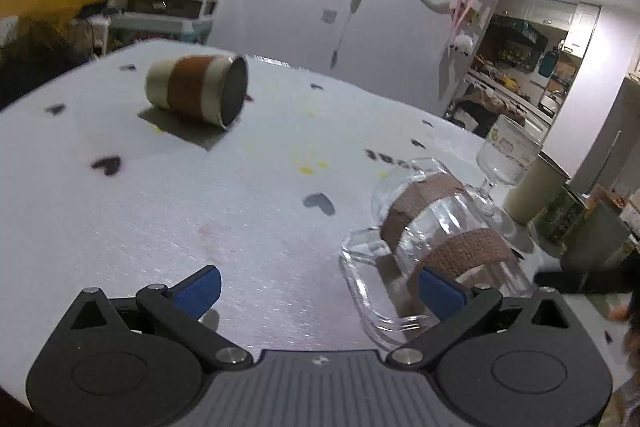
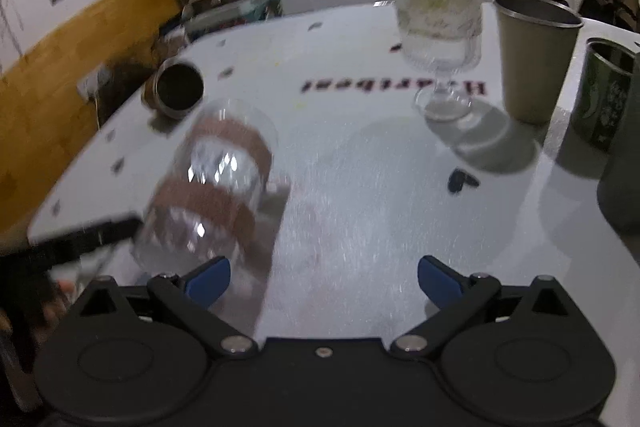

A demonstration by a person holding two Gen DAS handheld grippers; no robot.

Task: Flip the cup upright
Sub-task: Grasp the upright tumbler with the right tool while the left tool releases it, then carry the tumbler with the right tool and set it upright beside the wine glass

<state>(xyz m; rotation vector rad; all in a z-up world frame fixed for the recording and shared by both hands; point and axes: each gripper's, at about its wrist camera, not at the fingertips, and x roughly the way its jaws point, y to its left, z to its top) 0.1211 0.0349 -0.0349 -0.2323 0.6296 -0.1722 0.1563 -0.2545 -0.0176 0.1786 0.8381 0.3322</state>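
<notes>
A clear glass mug with two brown fabric bands and a clear handle (image 1: 436,239) is lying on its side on the white foam-covered desk (image 1: 240,187), and it is sitting closest to both tools. In the left wrist view it is resting just ahead and to the right of the left gripper (image 1: 320,287), with its handle pointing back toward that gripper and its long axis running away and to the right. The right-hand blue fingertip (image 1: 440,291) of that gripper is looking very near the mug's lower band; whether it is touching cannot be told. In the right wrist view the same mug (image 2: 216,187) is lying ahead and to the left of the right gripper (image 2: 324,283), its body slanting away from the camera, blurred.

Both grippers are standing wide open and holding nothing.

A second candidate, a cream cup with a brown sleeve and a dark mouth (image 1: 200,89), is also lying on its side, well apart toward the desk's far left. A stemmed glass goblet (image 2: 440,43), a beige metal tumbler (image 2: 532,59) and a dark green cup (image 2: 604,91) are standing upright on the right.

The glass mug is likely the nearer target; either gripper would need to shift sideways to straddle its body.
</notes>
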